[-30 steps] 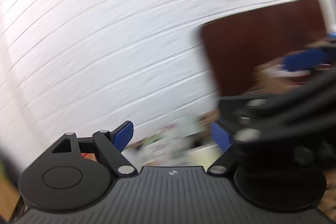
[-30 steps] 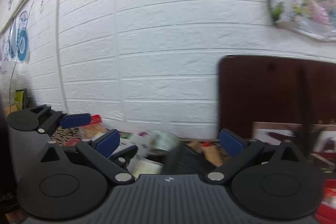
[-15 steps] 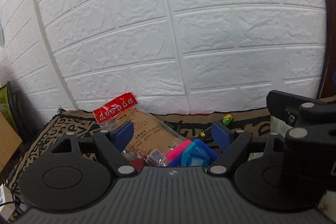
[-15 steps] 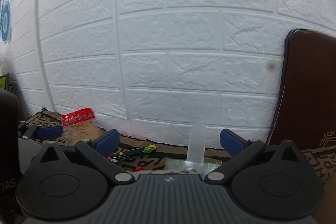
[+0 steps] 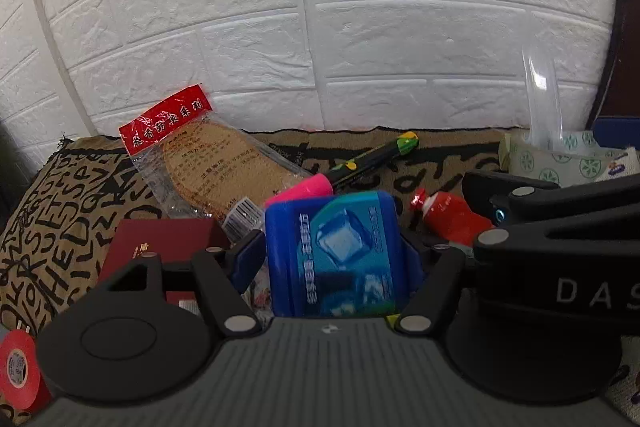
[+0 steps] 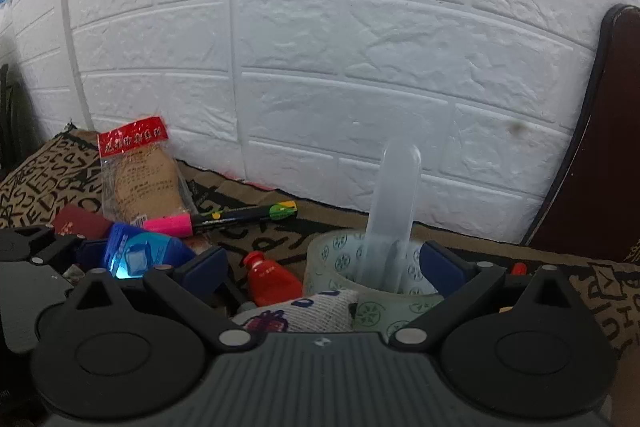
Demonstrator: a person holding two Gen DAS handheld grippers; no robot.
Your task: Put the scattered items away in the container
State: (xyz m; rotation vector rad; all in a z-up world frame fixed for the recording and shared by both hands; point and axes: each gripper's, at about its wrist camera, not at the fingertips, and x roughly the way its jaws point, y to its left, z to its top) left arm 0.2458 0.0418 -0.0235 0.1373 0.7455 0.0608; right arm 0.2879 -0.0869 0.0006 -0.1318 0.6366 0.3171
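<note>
A blue box (image 5: 334,251) with a cyan label lies on top of a pile of small items. My left gripper (image 5: 334,261) straddles it, jaws closing, and the blue pads (image 5: 250,259) meet its sides. The same box (image 6: 136,255) shows at the left of the right wrist view. My right gripper (image 6: 324,265) is open over a patterned tape roll (image 6: 336,259), which has a clear plastic tube (image 6: 394,211) standing in it. A printed white pouch (image 6: 312,311) lies just below its fingers.
A letter-patterned cloth (image 5: 52,219) covers the surface up to a white brick wall. On it lie a bagged insole with a red label (image 5: 208,163), a pink-capped marker (image 5: 304,187), a black pen (image 5: 376,151), a red bottle (image 5: 452,215), a maroon booklet (image 5: 160,239) and red tape (image 5: 16,367). A brown board (image 6: 608,147) stands right.
Both views have tipped down from the wall to the pile and come closer. The left jaws have narrowed around the blue box. The right gripper now hangs over the tape roll.
</note>
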